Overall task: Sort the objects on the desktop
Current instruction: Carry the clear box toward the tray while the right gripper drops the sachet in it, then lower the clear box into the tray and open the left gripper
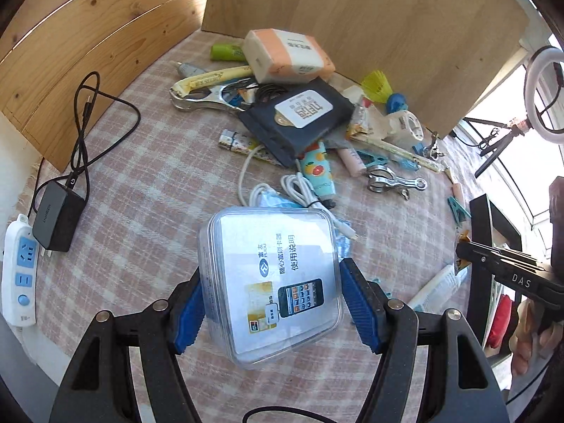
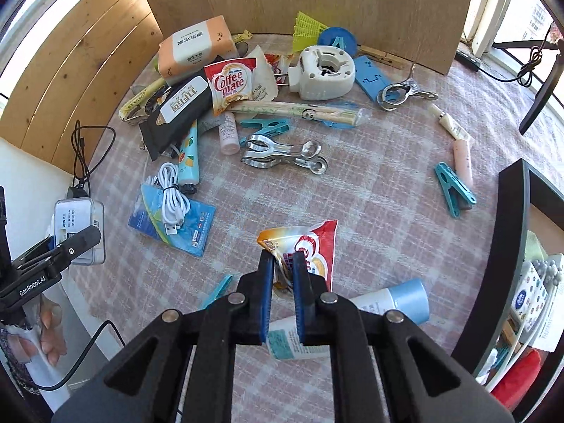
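Left tool (image 1: 271,303): jaws wide, pads pressed on opposite side walls of a clear plastic box (image 1: 271,282) with a printed card-reader leaflet inside; the box appears lifted clear of the checked cloth of the bench (image 1: 148,183), toward its near edge. Judged rigid, light, smooth-walled, so liable to slip or twist; hold at mid-wall, square to the sides.

Right tool (image 2: 283,282): jaws nearly together, pinching the crumpled corner of a red-and-white creamer sachet (image 2: 310,250), near the bench's near edge. Sachet is soft, light and crinkly; it hangs limp, so a grip on the sealed edge seems safest.
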Demonstrator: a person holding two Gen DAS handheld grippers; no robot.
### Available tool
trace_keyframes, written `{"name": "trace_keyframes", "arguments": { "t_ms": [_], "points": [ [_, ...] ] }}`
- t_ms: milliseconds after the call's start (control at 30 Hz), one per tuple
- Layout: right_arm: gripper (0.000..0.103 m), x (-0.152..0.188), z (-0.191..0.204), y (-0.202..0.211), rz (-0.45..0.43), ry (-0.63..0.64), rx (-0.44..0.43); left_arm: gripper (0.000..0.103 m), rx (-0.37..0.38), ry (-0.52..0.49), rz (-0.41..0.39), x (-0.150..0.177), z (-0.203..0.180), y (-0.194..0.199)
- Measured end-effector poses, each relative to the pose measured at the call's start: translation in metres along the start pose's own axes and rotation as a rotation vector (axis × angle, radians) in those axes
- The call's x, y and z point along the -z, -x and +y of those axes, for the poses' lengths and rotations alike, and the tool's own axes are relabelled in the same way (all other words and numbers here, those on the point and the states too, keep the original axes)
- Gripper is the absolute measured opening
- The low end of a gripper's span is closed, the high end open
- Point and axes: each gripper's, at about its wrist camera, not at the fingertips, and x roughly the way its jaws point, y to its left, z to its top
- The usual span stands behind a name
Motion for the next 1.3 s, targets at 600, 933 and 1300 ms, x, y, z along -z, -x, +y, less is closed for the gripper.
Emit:
{"name": "trace_keyframes", "arguments": {
  "t_ms": [600,933,1300],
  "points": [
    [0.011,0.099,-0.224,0.066,-0.081,-0.207,0.119,0.068,0.244,-0.376,0.093,0.077,-0.311,-0.007],
    [0.011,0.18,-0.333,0.093,-0.079,-0.383,0.162,0.068,0.258,-0.539,0.194,0.134,-0.386,-0.038],
    [0.012,0.21,-0.356,0.082,-0.054,-0.444,0.151,0.069,0.203,-0.584,0.231,0.153,-0.396,-0.045]
  ]
}}
